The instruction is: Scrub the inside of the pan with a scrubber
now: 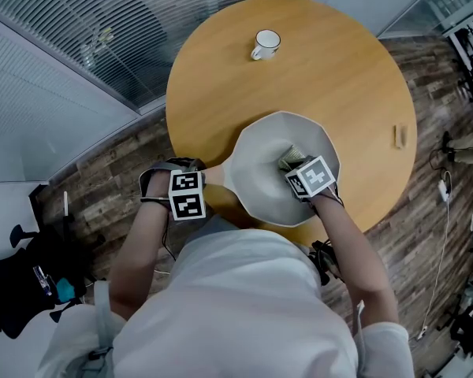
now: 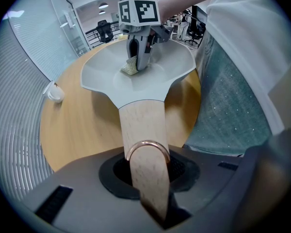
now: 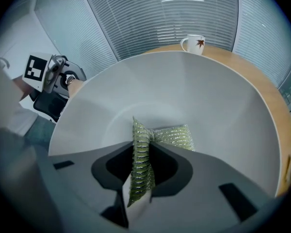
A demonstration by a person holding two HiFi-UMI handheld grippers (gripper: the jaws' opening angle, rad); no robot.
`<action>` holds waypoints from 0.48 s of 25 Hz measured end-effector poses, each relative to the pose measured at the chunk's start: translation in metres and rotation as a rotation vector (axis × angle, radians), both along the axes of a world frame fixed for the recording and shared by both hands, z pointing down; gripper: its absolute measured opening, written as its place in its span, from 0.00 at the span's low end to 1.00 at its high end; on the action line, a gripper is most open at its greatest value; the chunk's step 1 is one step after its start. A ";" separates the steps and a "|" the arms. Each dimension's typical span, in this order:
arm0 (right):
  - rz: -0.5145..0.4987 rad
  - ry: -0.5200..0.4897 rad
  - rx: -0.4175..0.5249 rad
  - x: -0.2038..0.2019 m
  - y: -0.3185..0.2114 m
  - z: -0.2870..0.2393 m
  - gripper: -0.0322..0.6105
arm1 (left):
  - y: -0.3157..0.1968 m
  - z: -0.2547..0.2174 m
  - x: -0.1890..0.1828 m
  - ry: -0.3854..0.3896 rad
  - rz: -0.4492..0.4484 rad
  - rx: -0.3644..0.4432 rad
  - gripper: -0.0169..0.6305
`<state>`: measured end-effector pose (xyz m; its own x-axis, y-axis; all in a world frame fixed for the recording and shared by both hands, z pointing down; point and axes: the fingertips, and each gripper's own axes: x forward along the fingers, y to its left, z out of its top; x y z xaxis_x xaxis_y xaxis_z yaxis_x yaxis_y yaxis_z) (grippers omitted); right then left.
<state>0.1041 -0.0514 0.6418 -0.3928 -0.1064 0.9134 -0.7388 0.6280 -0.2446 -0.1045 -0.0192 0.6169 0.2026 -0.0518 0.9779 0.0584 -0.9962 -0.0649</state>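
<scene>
The pan (image 1: 262, 132) sits at the worktop's (image 1: 355, 77) six o'clock edge, handle (image 2: 139, 120) toward nine. The left claw (image 2: 148, 188) is clamped on that wooden handle; the right claw (image 3: 138, 178) pinches the green scrubber (image 3: 174, 136) inside the pan.

A pale grey pan (image 1: 260, 152) sat at the near edge of a round wooden surface (image 1: 347, 77), with the left tool (image 1: 205, 183) at its handle (image 1: 218, 172). The right tool (image 1: 295, 164) reached down inside the pan, a greenish scrubber (image 1: 291, 155) at its tip. A white mug (image 1: 266, 43) stood well apart on the far side.
</scene>
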 end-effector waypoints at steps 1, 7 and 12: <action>-0.002 -0.002 -0.007 0.000 0.003 0.000 0.20 | 0.000 0.000 0.000 0.000 0.000 0.000 0.17; -0.062 -0.024 -0.061 -0.012 0.023 0.000 0.20 | 0.001 -0.001 0.000 -0.003 0.000 0.000 0.17; -0.127 -0.057 -0.085 -0.031 0.031 0.000 0.20 | 0.001 0.000 0.000 -0.003 -0.002 0.003 0.17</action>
<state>0.0727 -0.0199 0.6419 -0.4496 0.0240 0.8929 -0.6385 0.6904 -0.3401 -0.1046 -0.0185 0.6168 0.1992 -0.0546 0.9784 0.0568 -0.9961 -0.0672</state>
